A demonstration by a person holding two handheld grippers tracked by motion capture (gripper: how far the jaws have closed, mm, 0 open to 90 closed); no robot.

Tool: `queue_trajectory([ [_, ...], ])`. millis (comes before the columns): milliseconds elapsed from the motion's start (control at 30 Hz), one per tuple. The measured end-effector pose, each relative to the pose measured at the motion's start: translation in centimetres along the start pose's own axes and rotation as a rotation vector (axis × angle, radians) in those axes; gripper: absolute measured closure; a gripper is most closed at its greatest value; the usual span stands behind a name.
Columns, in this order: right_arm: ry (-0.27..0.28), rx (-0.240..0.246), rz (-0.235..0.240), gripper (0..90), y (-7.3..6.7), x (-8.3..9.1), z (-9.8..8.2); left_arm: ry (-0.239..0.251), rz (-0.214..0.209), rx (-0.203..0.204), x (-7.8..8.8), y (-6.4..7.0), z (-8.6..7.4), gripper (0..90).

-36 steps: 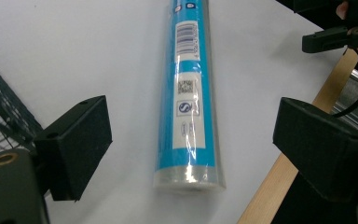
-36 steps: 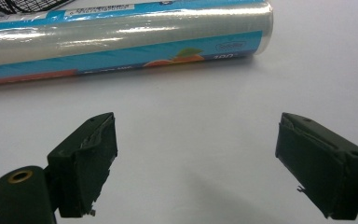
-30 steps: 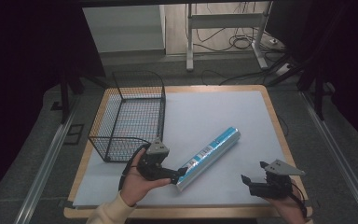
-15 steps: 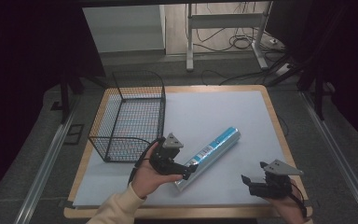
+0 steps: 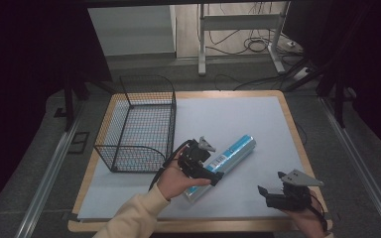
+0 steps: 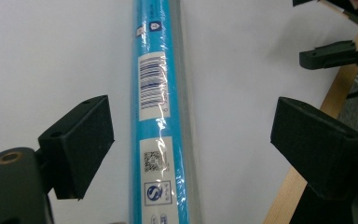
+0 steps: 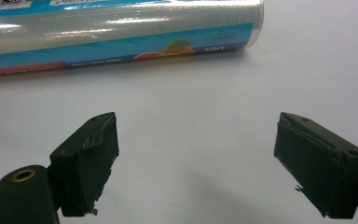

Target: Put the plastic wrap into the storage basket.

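A long blue roll of cling film (image 5: 230, 152) lies slantwise on the white sheet (image 5: 238, 114). My left gripper (image 5: 212, 177) hovers over the roll's near half. In the left gripper view the roll (image 6: 157, 116) runs up between the two black pads, and there is a gap on each side. That left gripper (image 6: 191, 149) is open; its jaws have just been closing a little around the roll. My right gripper (image 5: 264, 194) rests near the table's front right. In its own view the right gripper (image 7: 196, 163) stands open over bare sheet, with the roll's end (image 7: 121, 28) lying beyond it.
A black wire basket (image 5: 173, 119) stands at the left of the sheet, close behind the left hand. The wooden table edge (image 5: 297, 144) borders the sheet. The right gripper (image 6: 335, 53) shows at the top right of the left gripper view.
My left gripper has moved to the right, from beside the basket's front corner to over the roll. The right gripper and the roll have stayed put.
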State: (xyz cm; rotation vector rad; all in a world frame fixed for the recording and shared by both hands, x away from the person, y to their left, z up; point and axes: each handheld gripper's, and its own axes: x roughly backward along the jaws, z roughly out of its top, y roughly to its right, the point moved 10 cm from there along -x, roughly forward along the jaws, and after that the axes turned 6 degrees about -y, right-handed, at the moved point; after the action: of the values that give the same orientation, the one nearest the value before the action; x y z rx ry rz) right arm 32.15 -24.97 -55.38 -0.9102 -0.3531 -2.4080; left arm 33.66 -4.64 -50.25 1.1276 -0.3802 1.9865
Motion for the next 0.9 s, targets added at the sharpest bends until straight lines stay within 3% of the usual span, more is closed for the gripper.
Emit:
queue_trajectory([
  [333,0.002,0.006,0.000,14.1,0.1,0.0,0.0,-0.070,0.014,-0.008,-2.4,-0.5,1.0,13.3],
  [900,-0.002,0.013,-0.001,14.5,0.1,-0.2,-0.1,-0.136,0.005,0.008,-5.4,-1.4,2.3,13.7],
])
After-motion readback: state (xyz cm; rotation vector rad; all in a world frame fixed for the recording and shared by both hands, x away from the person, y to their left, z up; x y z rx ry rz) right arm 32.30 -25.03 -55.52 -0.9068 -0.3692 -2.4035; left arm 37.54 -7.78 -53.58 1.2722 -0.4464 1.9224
